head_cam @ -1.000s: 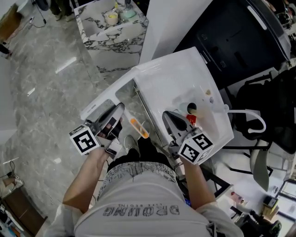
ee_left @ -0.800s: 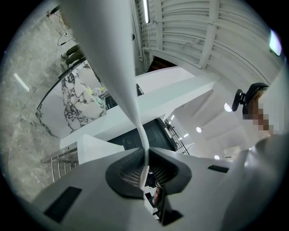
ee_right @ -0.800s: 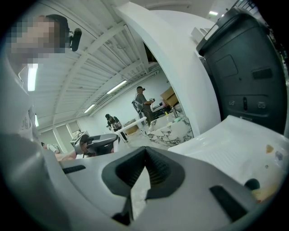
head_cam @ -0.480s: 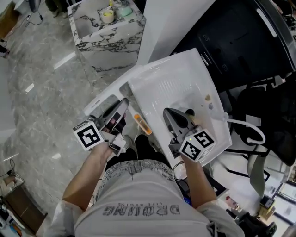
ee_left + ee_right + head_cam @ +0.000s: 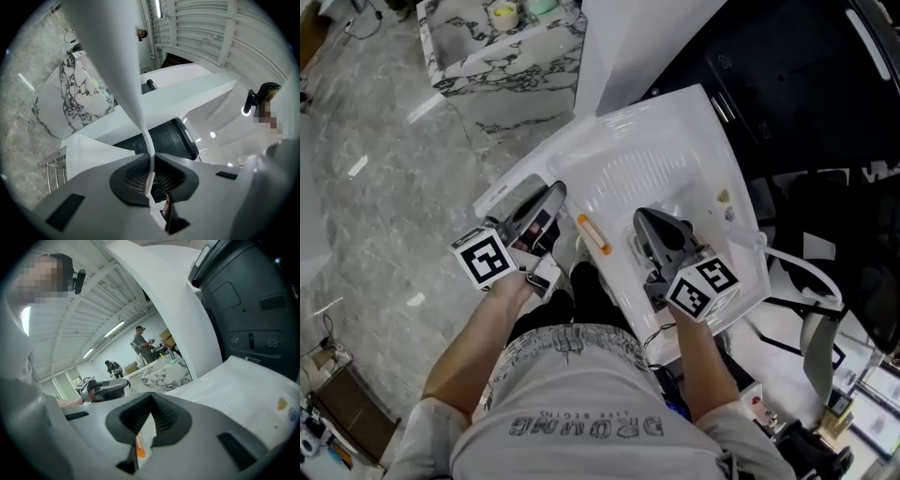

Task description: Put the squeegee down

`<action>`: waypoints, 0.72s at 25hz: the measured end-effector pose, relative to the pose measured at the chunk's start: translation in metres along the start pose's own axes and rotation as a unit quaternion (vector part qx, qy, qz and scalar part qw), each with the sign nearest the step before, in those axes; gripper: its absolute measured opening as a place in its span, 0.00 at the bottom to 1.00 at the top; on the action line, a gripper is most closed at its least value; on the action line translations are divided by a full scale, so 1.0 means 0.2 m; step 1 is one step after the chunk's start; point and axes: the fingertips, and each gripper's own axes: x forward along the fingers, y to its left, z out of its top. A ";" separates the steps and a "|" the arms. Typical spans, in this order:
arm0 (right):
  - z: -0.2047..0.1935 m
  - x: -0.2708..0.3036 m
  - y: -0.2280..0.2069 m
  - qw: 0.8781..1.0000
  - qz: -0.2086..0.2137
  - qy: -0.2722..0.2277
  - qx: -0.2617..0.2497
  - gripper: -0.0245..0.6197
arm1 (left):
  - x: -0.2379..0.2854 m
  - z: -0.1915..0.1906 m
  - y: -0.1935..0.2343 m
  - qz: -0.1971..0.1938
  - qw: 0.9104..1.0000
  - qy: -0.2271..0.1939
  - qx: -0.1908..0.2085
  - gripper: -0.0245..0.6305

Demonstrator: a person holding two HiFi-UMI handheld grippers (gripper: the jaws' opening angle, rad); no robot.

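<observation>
— Found the squeegee (image 5: 593, 234)?
— Found it in the left gripper (image 5: 152, 154). Saw the fingers (image 5: 130, 180) closed on a thin white part of it, held edge-on. Saw the orange-striped end sticking out to the right of that gripper, over the near left edge of the white table (image 5: 675, 150).
— Rested on the table?
— Could not tell from the head view. Looked close to the edge, no more than that.
— And the right gripper (image 5: 151, 394)?
— Closed too, fingertips together, gripping nothing. Caught the orange stripe only through the slit beneath the tips. Hung over the near part of the white table, just right of the squeegee, pointed far and a little left.
— Well apart, those two?
— Near each other, with only the striped end between. Noted a marker cube (image 5: 492, 261) at the near end of the left gripper, a second cube (image 5: 703, 288) at the near end of the right, forearms behind both.
— Noticed anything round about?
— Marble table (image 5: 506, 66) far left on the grey stone floor (image 5: 375, 187). Tall white panel (image 5: 647, 47) and a black machine (image 5: 787, 84) beyond the far side of the white table. Two people (image 5: 140, 341) standing far off by the marble table, in the right gripper view.
</observation>
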 end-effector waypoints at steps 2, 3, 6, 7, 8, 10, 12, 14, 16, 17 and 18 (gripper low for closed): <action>-0.01 0.01 -0.05 1.000 -0.003 0.000 0.004 0.05 | 0.06 -0.03 0.06 0.005 1.000 -0.002 -0.002 0.11; -0.01 0.01 -0.08 1.000 -0.005 0.001 0.007 0.05 | 0.08 -0.05 0.09 0.009 1.000 -0.003 -0.004 0.11; -0.04 0.02 -0.12 1.000 -0.006 0.005 0.014 0.05 | 0.14 -0.09 0.20 0.025 0.999 -0.010 -0.018 0.11; -0.05 0.03 -0.13 1.000 -0.005 0.006 0.015 0.05 | 0.15 -0.10 0.23 0.030 0.999 -0.014 -0.022 0.11; -0.05 0.03 -0.14 1.000 -0.004 0.008 0.016 0.05 | 0.16 -0.11 0.25 0.033 0.999 -0.018 -0.024 0.11; -0.07 0.04 -0.16 1.000 -0.002 0.012 0.019 0.05 | 0.18 -0.12 0.29 0.039 0.999 -0.024 -0.027 0.11; -0.08 0.05 -0.18 1.000 0.001 0.016 0.022 0.05 | 0.19 -0.14 0.33 0.049 0.998 -0.027 -0.038 0.11; -0.10 0.07 -0.19 0.999 0.004 0.020 0.025 0.05 | 0.21 -0.16 0.37 0.059 0.996 -0.030 -0.056 0.11; -0.12 0.08 -0.21 0.999 0.006 0.023 0.028 0.05 | 0.23 -0.17 0.40 0.063 0.995 -0.035 -0.066 0.11; -0.13 0.09 -0.22 0.999 0.007 0.025 0.030 0.05 | 0.23 -0.17 0.41 0.065 0.995 -0.038 -0.072 0.11; -0.14 0.10 -0.23 0.999 0.007 0.026 0.032 0.05 | 0.24 -0.18 0.43 0.068 0.994 -0.041 -0.078 0.11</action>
